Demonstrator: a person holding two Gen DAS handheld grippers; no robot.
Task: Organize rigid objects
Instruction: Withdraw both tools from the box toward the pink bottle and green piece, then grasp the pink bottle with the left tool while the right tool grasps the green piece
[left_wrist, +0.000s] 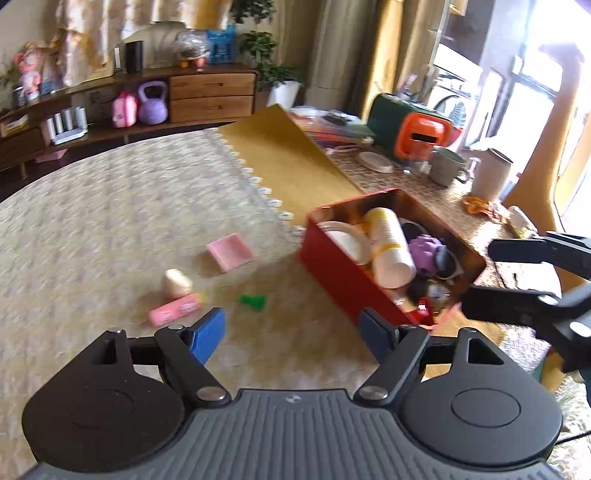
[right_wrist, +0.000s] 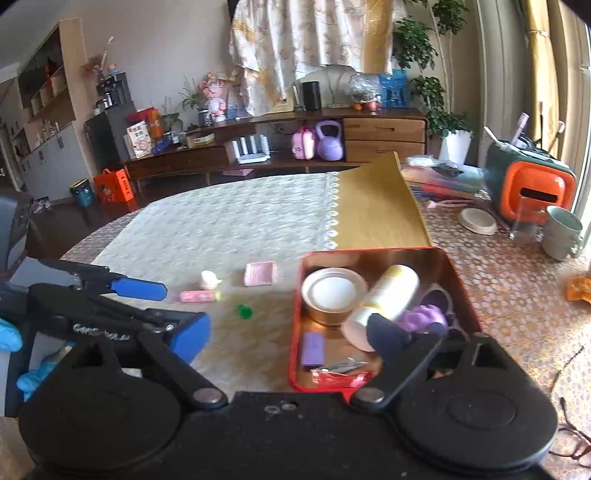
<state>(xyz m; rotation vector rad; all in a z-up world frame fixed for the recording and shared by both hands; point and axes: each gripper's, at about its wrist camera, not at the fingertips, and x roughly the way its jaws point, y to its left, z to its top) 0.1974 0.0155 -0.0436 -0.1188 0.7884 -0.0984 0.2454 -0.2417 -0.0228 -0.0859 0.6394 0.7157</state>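
Both claws wide open, empty: left claw (left_wrist: 291, 334), right claw (right_wrist: 291, 338). Red box (right_wrist: 295, 332) sits right, already part filled; pink tray (left_wrist: 229, 251), cream piece (left_wrist: 177, 282), pink bar (left_wrist: 175, 312) and green bit (left_wrist: 254, 301) lie loose on tabletop (left_wrist: 92, 221) left of it. Probably take the near bar next, straddling its narrow side.

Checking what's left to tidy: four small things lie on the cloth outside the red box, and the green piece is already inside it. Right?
Not quite: the green piece still lies on the cloth, outside the red box, as the right wrist view shows. With it, four small things remain.
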